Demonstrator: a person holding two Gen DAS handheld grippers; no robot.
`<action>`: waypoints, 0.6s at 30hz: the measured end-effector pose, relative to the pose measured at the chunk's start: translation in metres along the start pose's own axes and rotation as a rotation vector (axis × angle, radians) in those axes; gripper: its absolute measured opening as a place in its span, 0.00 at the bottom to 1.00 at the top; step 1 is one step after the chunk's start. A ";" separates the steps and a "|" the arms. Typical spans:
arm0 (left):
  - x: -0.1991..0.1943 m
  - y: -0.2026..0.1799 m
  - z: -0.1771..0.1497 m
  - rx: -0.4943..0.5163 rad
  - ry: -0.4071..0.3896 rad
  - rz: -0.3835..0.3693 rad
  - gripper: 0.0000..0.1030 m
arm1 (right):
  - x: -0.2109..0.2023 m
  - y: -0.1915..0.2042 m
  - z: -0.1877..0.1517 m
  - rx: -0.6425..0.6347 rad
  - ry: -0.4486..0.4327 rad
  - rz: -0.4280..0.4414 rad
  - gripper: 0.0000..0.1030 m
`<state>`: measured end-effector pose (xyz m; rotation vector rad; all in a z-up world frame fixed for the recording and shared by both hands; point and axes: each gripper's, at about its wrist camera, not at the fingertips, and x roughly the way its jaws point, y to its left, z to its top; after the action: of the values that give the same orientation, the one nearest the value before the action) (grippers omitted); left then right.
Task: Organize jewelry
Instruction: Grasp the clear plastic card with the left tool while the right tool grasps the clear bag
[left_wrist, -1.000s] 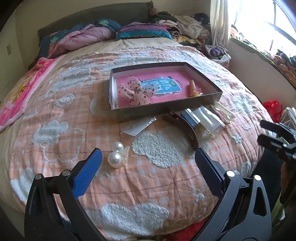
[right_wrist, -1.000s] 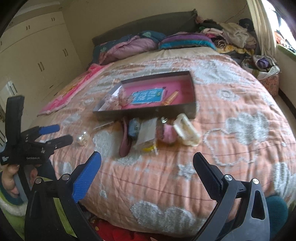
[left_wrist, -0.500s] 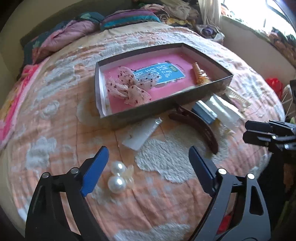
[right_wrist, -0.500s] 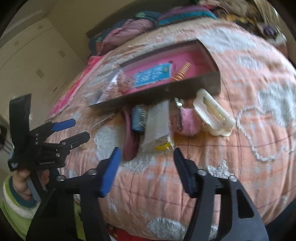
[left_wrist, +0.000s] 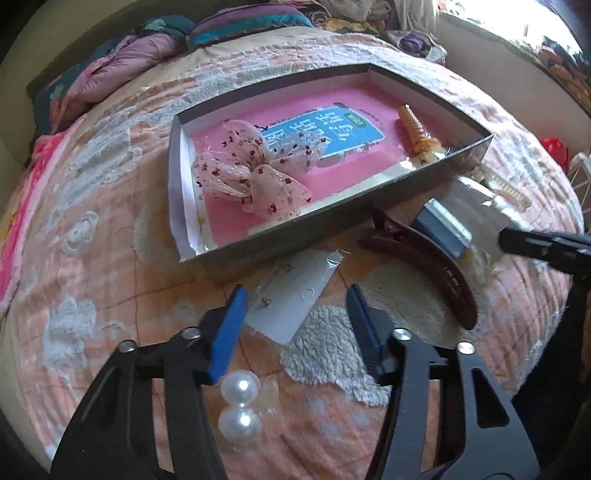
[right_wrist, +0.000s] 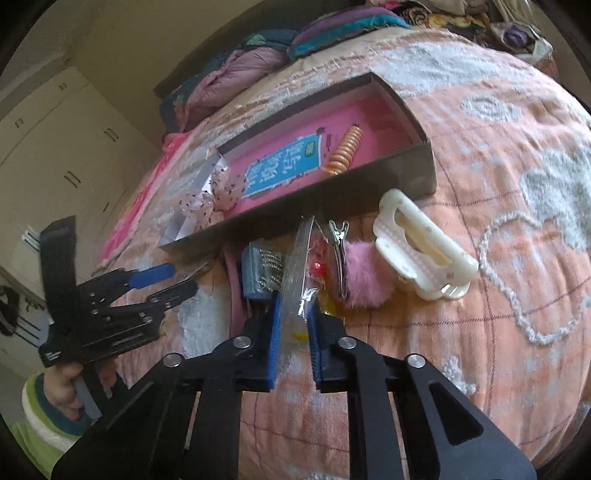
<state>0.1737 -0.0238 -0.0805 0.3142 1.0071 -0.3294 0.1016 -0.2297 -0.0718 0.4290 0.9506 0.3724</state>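
An open grey box (left_wrist: 177, 177) with a pink floor sits on the bed and holds a spotted bow (left_wrist: 251, 173) and an orange spiral clip (left_wrist: 417, 133). My left gripper (left_wrist: 295, 293) hangs low over a clear earring card (left_wrist: 291, 314). Its jaws are closing, with the card between the pads but untouched. A pearl clip (left_wrist: 240, 402) lies under its left finger. A brown hair claw (left_wrist: 424, 266) lies to the right. In the right wrist view, my right gripper (right_wrist: 294, 332) is shut on a clear plastic packet (right_wrist: 301, 266) in front of the box (right_wrist: 332, 199).
A white hair claw (right_wrist: 421, 254), a pink fluffy clip (right_wrist: 364, 284) and a blue-grey card of studs (right_wrist: 262, 273) lie by the box's front wall. Pillows (left_wrist: 236, 26) are piled at the head of the bed. A hand (right_wrist: 70, 380) holds the left gripper (right_wrist: 173, 280).
Both grippers sank toward the bedspread and moved in closer. The left jaws narrowed around the earring card. The right jaws went from wide open to shut on the clear packet.
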 end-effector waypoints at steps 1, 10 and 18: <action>0.003 -0.001 0.000 0.006 0.002 0.009 0.39 | -0.003 0.001 0.000 -0.013 -0.006 -0.003 0.09; 0.014 0.001 0.001 0.014 0.010 0.042 0.25 | -0.046 -0.002 -0.007 -0.067 -0.092 -0.013 0.09; -0.008 -0.004 -0.006 -0.053 -0.017 -0.061 0.14 | -0.084 -0.003 -0.009 -0.104 -0.174 -0.041 0.09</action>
<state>0.1633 -0.0245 -0.0770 0.2330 1.0083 -0.3596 0.0498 -0.2708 -0.0197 0.3405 0.7663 0.3402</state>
